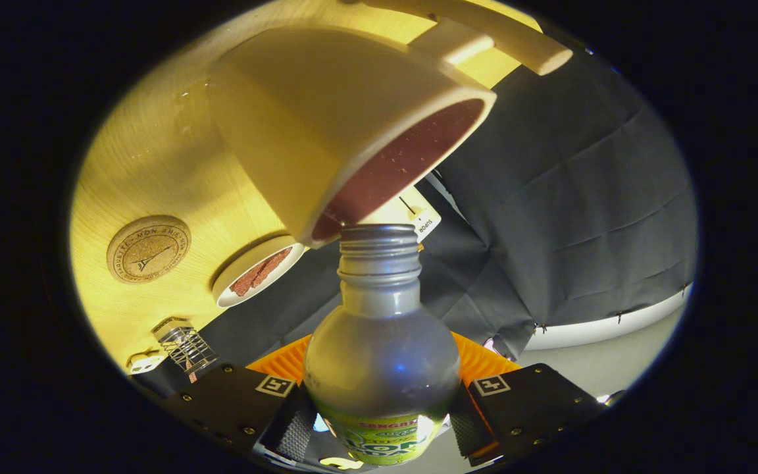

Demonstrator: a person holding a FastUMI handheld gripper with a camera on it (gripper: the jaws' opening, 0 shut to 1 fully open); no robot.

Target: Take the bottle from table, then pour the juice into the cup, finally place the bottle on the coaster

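My gripper (382, 426) is shut on a clear plastic bottle (380, 342) with a green and yellow label; both fingers press its sides. The bottle has no cap, and its threaded mouth (379, 236) sits right at the rim of a cream cup (326, 118), tipped toward it. The cup's inside (399, 164) looks dark reddish-brown, and a wooden handle (484, 36) sticks out from its far side. A round cork coaster (148, 249) lies on the wooden table (155, 145), beyond the cup and off to one side of the bottle.
A small white dish (257, 271) with something reddish in it sits between the coaster and the cup. A small ribbed glass jar (185, 343) stands near the table's edge. Black cloth (570, 210) hangs behind the bottle.
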